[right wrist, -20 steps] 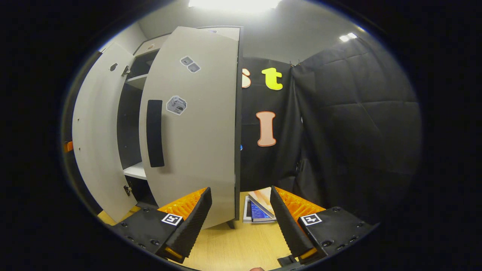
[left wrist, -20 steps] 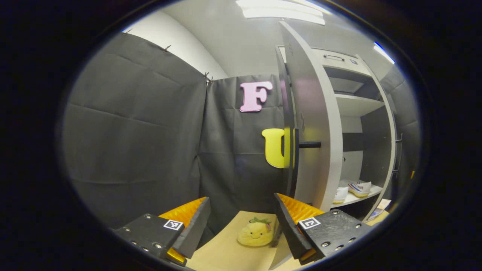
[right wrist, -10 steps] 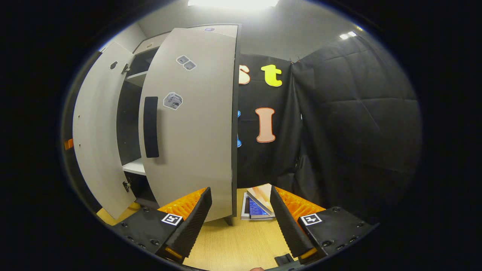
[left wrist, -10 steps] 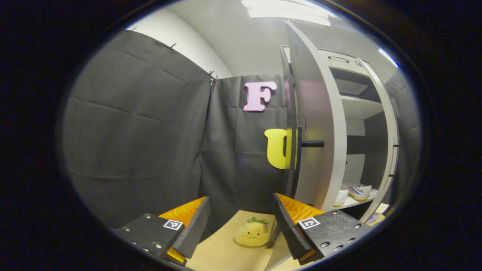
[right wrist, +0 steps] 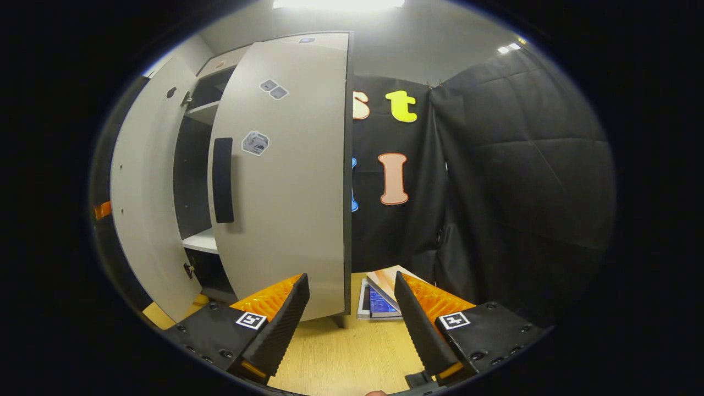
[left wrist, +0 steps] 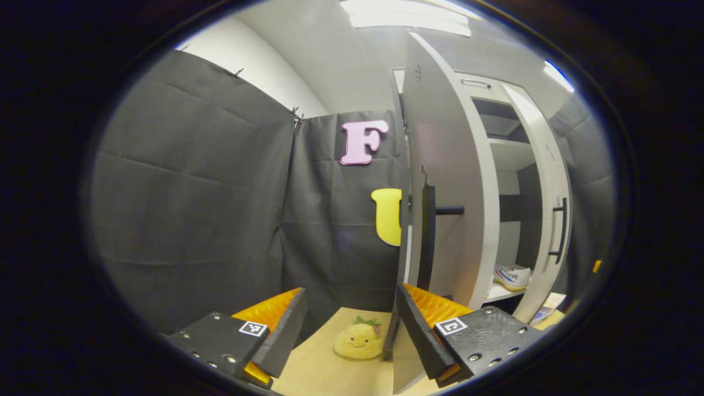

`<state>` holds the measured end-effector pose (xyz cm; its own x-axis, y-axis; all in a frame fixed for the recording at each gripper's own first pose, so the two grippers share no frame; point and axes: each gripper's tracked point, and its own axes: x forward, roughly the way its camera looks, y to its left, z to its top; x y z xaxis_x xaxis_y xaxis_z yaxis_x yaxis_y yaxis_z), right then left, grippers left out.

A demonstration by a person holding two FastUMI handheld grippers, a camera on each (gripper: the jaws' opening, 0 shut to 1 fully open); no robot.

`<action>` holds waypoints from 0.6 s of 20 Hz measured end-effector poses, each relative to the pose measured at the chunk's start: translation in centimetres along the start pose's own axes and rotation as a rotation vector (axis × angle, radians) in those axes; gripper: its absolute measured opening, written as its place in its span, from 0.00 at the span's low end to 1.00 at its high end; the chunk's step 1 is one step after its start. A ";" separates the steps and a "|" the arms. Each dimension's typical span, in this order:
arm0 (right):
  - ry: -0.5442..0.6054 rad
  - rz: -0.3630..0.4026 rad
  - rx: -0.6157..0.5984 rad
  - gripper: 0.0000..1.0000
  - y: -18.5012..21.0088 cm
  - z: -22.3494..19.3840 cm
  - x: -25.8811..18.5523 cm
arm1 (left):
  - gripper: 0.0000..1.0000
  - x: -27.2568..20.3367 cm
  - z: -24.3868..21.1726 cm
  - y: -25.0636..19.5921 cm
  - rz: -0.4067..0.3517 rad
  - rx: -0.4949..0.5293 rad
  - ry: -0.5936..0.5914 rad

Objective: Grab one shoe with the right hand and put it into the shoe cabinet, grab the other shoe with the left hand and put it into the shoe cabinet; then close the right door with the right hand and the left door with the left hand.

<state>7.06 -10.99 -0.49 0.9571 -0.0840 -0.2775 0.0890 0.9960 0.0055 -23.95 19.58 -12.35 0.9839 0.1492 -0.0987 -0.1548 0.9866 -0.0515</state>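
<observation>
Gaping beside the half-open left door (left wrist: 445, 181), left tool (left wrist: 349, 330), perhaps untouching.

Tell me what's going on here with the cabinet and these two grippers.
A person is holding two grippers in front of a grey shoe cabinet. A shoe sits on its lower shelf. Both doors are partly open. The left gripper is open beside the edge of the left door, gripping nothing. The right gripper is open in front of the right door, not touching it. A plush toy lies on the floor.
</observation>
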 end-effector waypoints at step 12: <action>0.000 -0.001 0.018 0.98 -2.0 -0.4 0.3 | 0.94 -0.5 -0.1 -5.0 -0.078 -0.036 0.006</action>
<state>7.01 -12.99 -0.96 0.9568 -0.0853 -0.2778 0.0951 0.9952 0.0222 -23.72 14.60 -12.13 0.9926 0.0713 -0.0986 -0.0806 0.9922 -0.0949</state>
